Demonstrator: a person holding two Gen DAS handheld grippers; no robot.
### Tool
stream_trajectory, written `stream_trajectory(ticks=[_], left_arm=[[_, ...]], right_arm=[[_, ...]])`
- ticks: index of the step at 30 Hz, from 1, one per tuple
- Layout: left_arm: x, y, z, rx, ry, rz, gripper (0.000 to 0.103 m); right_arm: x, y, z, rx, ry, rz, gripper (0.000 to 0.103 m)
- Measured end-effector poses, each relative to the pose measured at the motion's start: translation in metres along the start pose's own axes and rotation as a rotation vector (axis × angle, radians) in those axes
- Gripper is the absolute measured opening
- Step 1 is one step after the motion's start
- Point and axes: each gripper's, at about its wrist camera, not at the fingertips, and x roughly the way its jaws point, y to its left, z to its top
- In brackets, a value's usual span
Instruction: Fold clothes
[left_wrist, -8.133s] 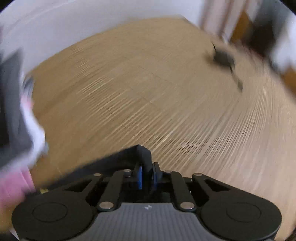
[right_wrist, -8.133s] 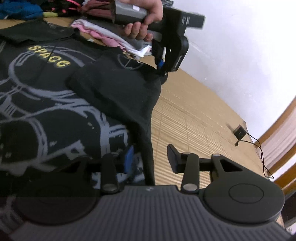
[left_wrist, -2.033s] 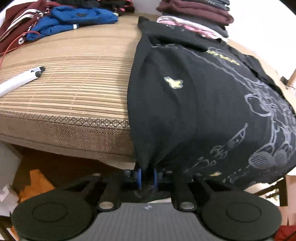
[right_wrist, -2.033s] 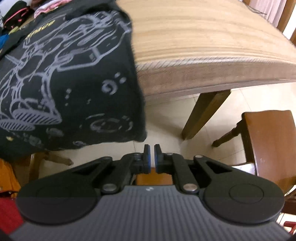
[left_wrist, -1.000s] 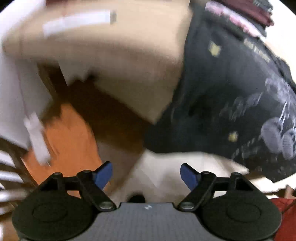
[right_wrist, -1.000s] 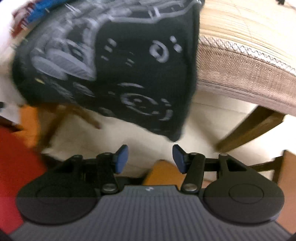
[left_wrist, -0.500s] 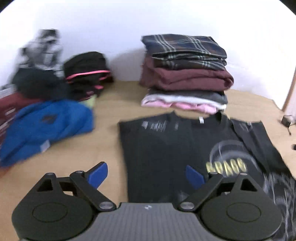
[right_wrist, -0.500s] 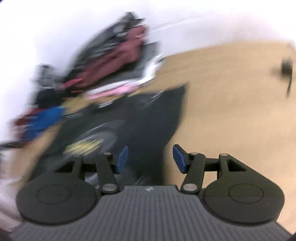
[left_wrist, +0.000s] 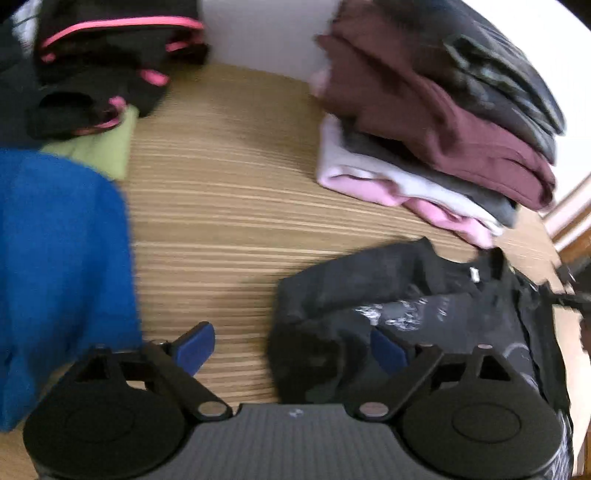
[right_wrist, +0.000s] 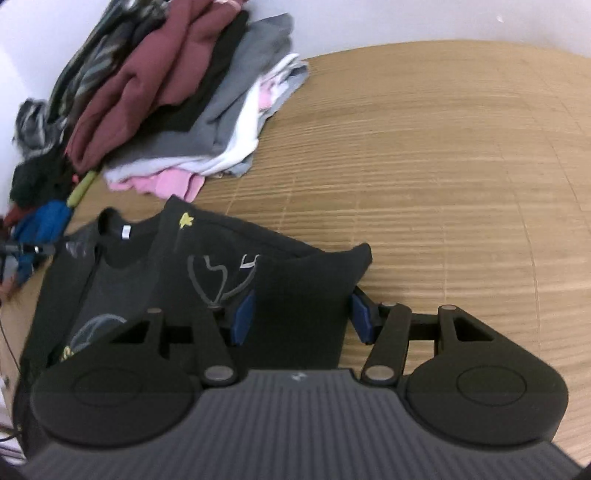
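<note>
Both grippers are hanging over our black shirt (right_wrist: 295, 295), left gripper (left_wrist: 291, 349) closing on nothing, right gripper (right_wrist: 301, 315) half open, holding nothing

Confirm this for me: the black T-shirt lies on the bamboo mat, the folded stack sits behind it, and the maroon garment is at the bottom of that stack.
Not quite. The black T-shirt does lie on the bamboo mat with the folded stack behind it, but the maroon garment is near the top. The pink garment is at the bottom, as the right wrist view shows.
</note>
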Motion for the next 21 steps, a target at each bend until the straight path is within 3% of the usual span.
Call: stream_trajectory(ticks=[2,3,5,6,10,13,15,18,21], left_arm=[[0.005,-0.009,0.002,0.058,-0.001,0.047,0.064],[0.009,-0.015,0.003,0.092,-0.004,0.109,0.038],[0.012,-0.022,0.004,0.077,0.001,0.153,0.017],[0.013,-0.023,0.004,0.049,0.003,0.16,0.011],[0.011,-0.051,-0.005,0.066,-0.043,0.299,0.008],[0.005,-0.045,0.002,-0.016,-0.101,0.371,0.008],[-0.001,-0.035,0.011,-0.08,-0.131,0.362,0.008],[0.002,-0.038,0.022,-0.015,-0.146,0.378,0.008],[0.007,-0.036,0.034,-0.013,-0.169,0.377,0.008]], right_arm=[[0.005,0.0,0.008,0.0,0.023,0.02,0.058],[0.006,0.001,0.01,-0.02,0.032,0.021,0.056],[0.01,0.005,0.01,-0.065,0.039,-0.003,0.036],[0.011,0.006,0.009,-0.083,0.038,-0.019,0.013],[0.008,0.001,-0.004,-0.028,-0.046,-0.036,0.007],[0.006,0.007,-0.003,-0.051,-0.085,-0.092,0.007],[0.006,0.008,0.009,-0.052,-0.105,-0.127,0.006],[0.001,0.01,0.027,-0.068,-0.132,-0.125,0.006],[0.005,0.016,0.04,-0.116,-0.124,-0.153,0.006]])
